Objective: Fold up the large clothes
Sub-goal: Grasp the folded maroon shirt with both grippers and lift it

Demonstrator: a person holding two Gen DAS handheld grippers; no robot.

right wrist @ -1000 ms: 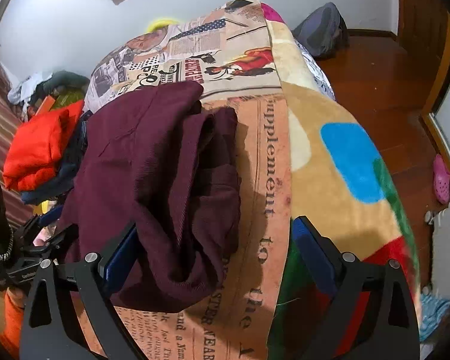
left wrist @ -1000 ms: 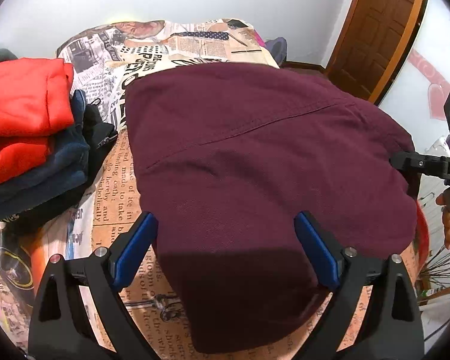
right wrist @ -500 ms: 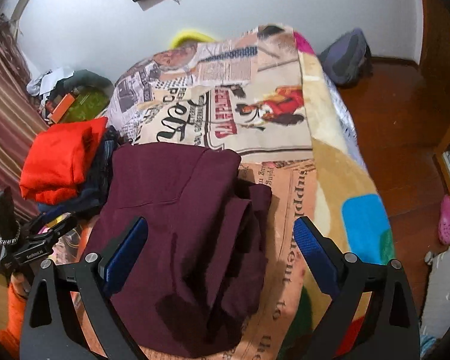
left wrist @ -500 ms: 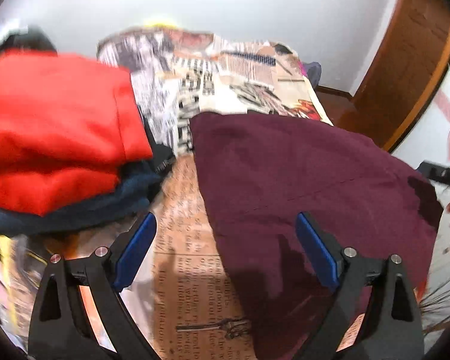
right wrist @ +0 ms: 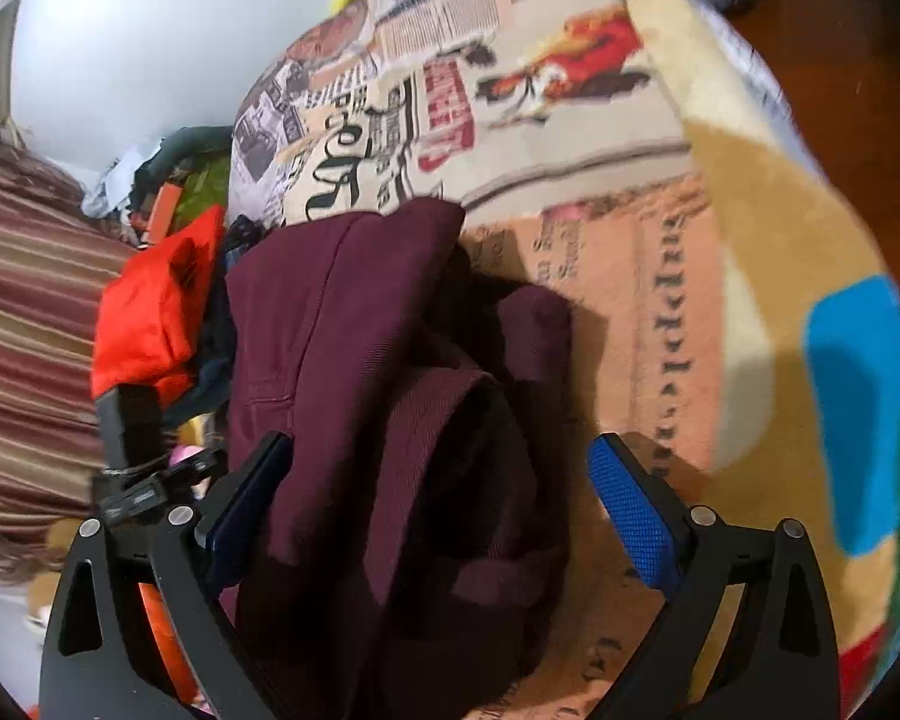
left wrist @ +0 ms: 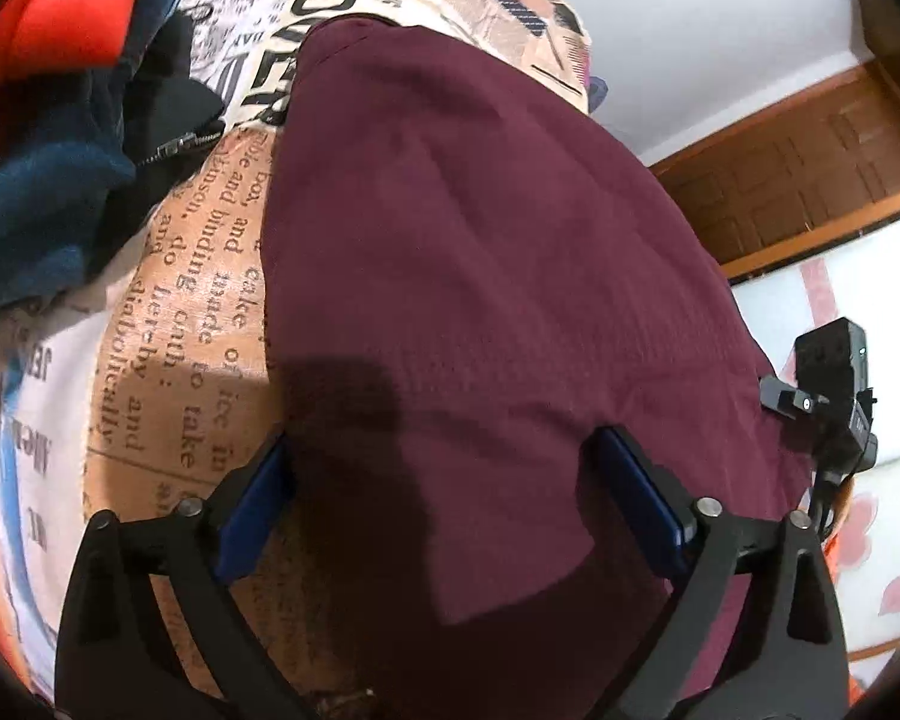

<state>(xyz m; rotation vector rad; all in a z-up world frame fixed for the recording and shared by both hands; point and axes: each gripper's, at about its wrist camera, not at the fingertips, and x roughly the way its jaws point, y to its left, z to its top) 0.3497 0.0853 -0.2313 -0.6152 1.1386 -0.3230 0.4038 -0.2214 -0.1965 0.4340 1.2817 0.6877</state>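
Your left gripper [left wrist: 444, 495] hangs low over the folded maroon garment [left wrist: 480, 276] on the newsprint blanket [left wrist: 174, 324], jaws wide, gripping nothing. Your right gripper [right wrist: 444, 498] straddles its bunched edge, equally wide.

**Handheld gripper hardware: visible construction**

Left gripper [left wrist: 444, 504]: two black moulded fingers [left wrist: 150, 588] with triangular cut-outs near the base. Blue rectangular pads [left wrist: 249, 516] on the inner faces. Silver round screw heads [left wrist: 189, 506] in pairs at each finger's upper joint.

Right gripper [right wrist: 444, 504]: same black frame with triangular cut-outs. Blue pads [right wrist: 630, 510] with a fine dotted grip texture. Silver screw heads [right wrist: 702, 516] at the matching joints.

Seen from the opposite side, black box-shaped camera module [left wrist: 834, 366] on a black bracket, small white lettering, illegible.
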